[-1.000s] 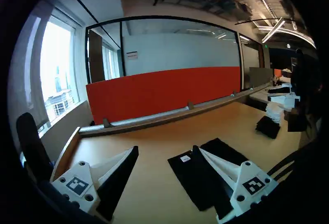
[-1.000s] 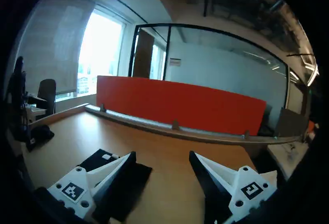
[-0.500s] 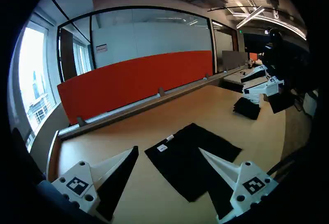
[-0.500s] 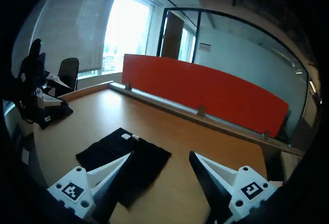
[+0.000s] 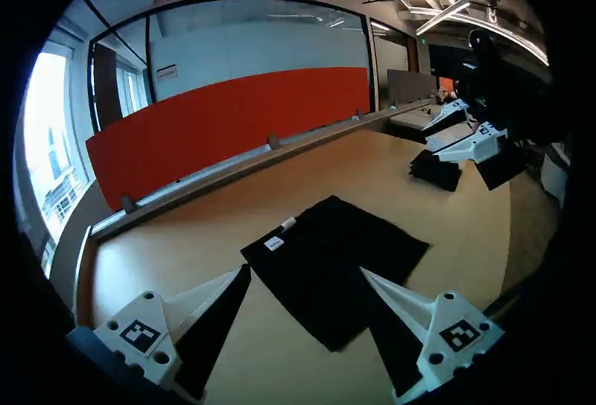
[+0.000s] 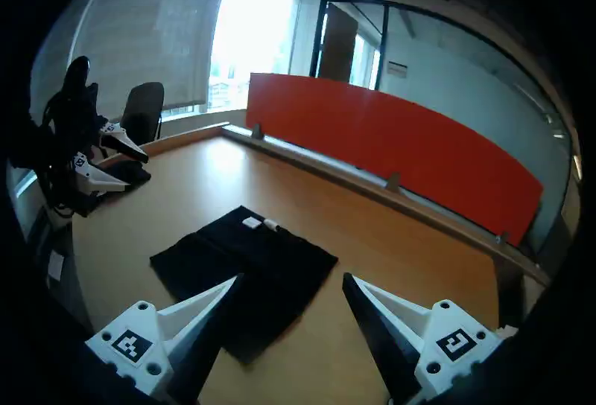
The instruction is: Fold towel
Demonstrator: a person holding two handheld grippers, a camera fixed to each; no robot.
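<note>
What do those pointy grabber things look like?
Both the left gripper and the right gripper have two pointed, wedge-shaped white jaws with black inner faces. Each jaw carries a square black-and-white marker and small round holes.

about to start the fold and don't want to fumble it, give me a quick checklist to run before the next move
1. Left claw open: ok.
2. Right claw open: ok.
3. Towel lying flat on the desk: ok.
4. Nothing on the towel but its white tag: ok.
5. Claws down at a towel corner: not ok, both hover above it.
6. Near edge free of wrinkles: cannot tell, the claws hide part of it.
</note>
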